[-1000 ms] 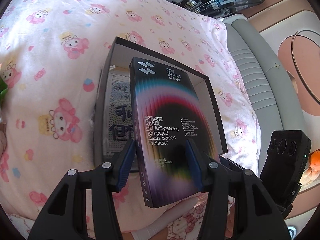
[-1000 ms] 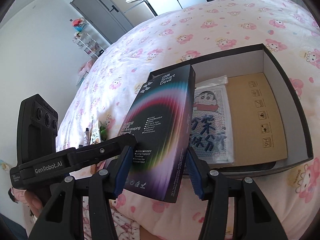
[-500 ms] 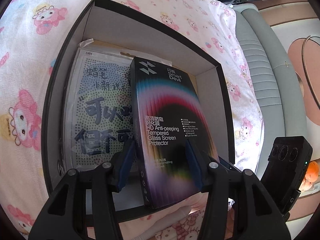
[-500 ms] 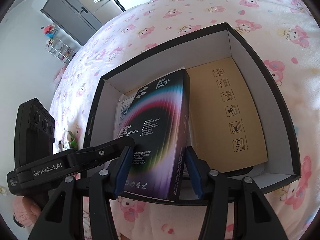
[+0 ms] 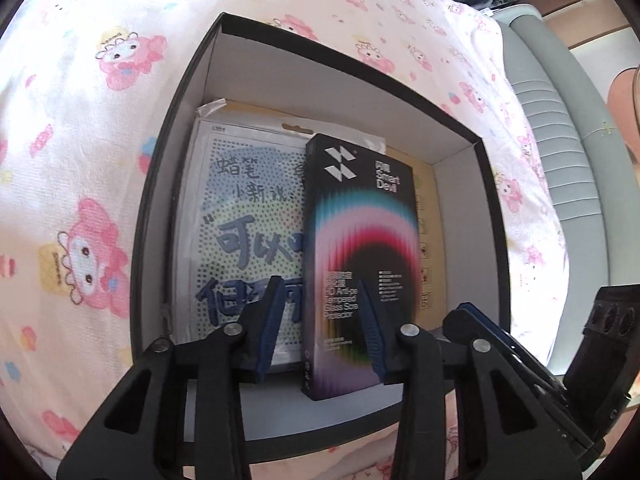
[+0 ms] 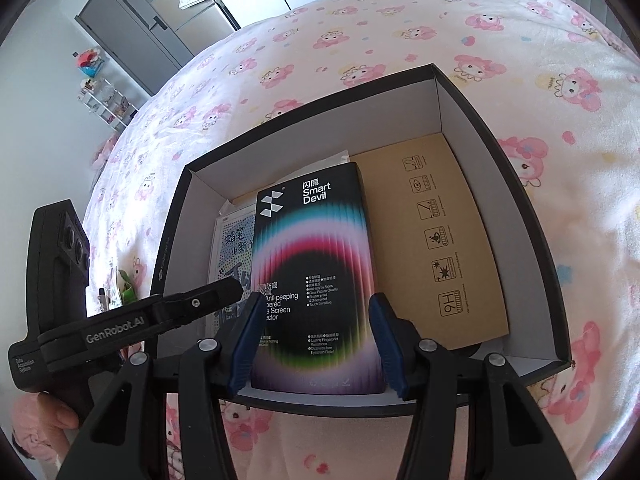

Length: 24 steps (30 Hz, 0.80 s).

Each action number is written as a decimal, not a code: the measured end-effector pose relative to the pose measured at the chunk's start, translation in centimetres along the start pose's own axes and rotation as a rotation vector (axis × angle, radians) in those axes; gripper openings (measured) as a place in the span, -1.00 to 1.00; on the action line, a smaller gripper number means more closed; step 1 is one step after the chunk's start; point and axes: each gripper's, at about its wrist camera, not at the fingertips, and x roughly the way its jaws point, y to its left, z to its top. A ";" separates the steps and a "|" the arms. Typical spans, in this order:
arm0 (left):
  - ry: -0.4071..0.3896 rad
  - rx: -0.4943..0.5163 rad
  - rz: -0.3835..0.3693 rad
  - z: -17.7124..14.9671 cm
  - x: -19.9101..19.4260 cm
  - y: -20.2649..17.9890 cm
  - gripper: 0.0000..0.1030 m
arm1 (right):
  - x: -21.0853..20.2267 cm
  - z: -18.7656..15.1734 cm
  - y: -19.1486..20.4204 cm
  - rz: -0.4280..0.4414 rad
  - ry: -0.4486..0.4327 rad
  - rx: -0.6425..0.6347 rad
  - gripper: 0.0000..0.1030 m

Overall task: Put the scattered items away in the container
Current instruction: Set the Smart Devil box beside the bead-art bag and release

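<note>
The black open container (image 5: 360, 108) (image 6: 320, 136) lies on the bed. In it are a dotted sticker sheet (image 5: 240, 208) (image 6: 234, 240) on the left and a brown card (image 6: 440, 240) on the right. A black screen protector box (image 5: 360, 216) (image 6: 316, 240) rests over both. My right gripper (image 6: 316, 340) is shut on its near end, a pad on each long edge. My left gripper (image 5: 322, 326) (image 6: 234, 290) sits at the box's left edge. Its jaws are closing. One pad hangs over the box face, the other stands off its edge, and neither presses on it.
A pink cartoon-print bedspread (image 6: 400, 20) surrounds the container. Small items, a green one and a pen, lie on the bed left of it (image 6: 124, 284). A grey padded bed edge (image 5: 560, 160) runs along the right. A hand (image 6: 52, 412) holds the left gripper.
Both grippers came down with the box, which went from tilted above the container to lying inside it. The left jaws narrowed and came off the box's edge.
</note>
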 end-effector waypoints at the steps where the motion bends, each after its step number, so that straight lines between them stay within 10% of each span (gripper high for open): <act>1: 0.002 0.012 0.026 -0.1 0.1 -0.2 -0.35 | -0.1 -0.1 0.1 -0.002 -0.002 -0.005 -0.04; 24: 0.094 0.034 -0.086 -0.3 2.8 -1.8 -0.36 | -0.3 0.0 -2.4 -0.048 0.006 0.017 -0.04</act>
